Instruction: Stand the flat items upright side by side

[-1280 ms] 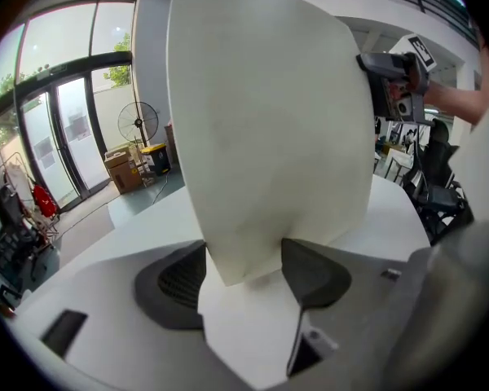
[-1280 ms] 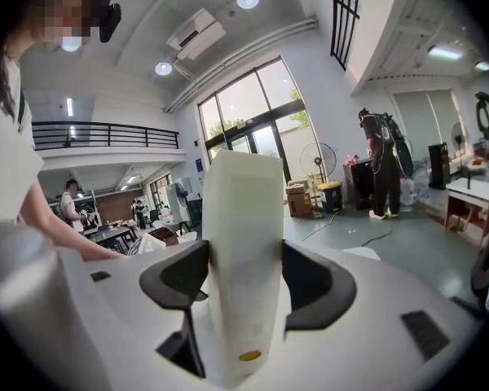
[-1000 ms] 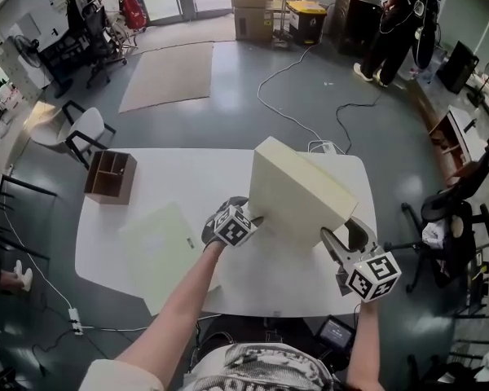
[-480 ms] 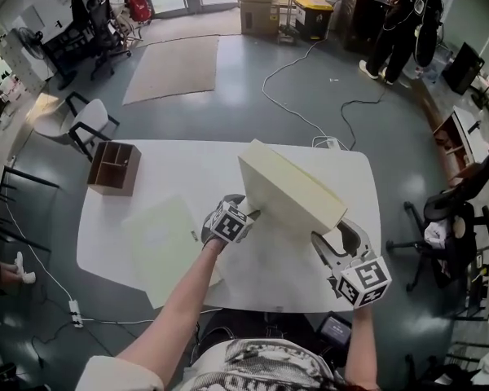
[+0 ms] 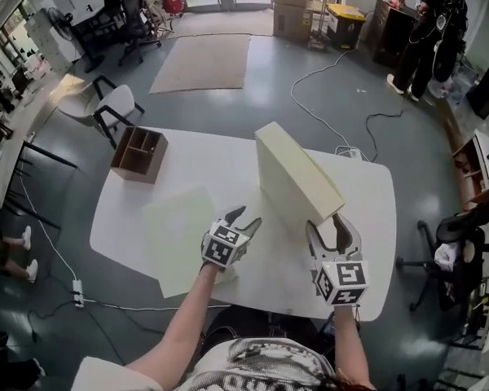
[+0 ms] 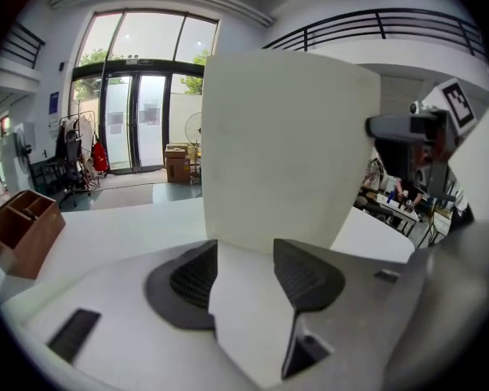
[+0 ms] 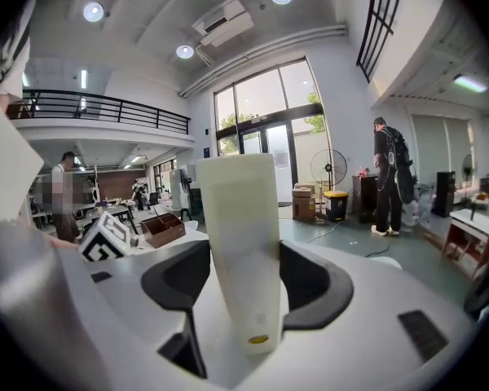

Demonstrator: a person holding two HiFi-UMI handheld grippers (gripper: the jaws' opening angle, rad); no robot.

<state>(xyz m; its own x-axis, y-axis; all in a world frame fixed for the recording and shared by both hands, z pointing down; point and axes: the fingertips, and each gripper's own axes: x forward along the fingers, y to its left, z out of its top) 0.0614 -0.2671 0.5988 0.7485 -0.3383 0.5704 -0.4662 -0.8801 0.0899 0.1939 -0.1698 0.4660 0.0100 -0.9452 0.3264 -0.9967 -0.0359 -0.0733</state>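
A thick cream slab (image 5: 297, 177) stands on its long edge on the white table (image 5: 220, 169), running away from me. My right gripper (image 5: 324, 225) is shut on its near end; in the right gripper view the slab's narrow edge (image 7: 236, 235) fills the gap between the jaws. My left gripper (image 5: 246, 216) hovers just left of the slab, clear of it. Its jaws have just been closing and stand open with nothing between them. In the left gripper view the slab's broad face (image 6: 285, 145) rises ahead. A second flat cream item (image 5: 179, 230) lies on the table below my left arm.
A brown wooden divider box (image 5: 138, 155) sits at the table's far left corner. A white chair (image 5: 114, 108) stands beyond it and a black office chair (image 5: 464, 235) to the right. A person (image 5: 436, 23) stands far back right, with cables on the floor.
The left gripper has let go of the slab and drawn back to the left. The slab, which was held tilted by both grippers, now stands steeper, with only the right gripper on it.
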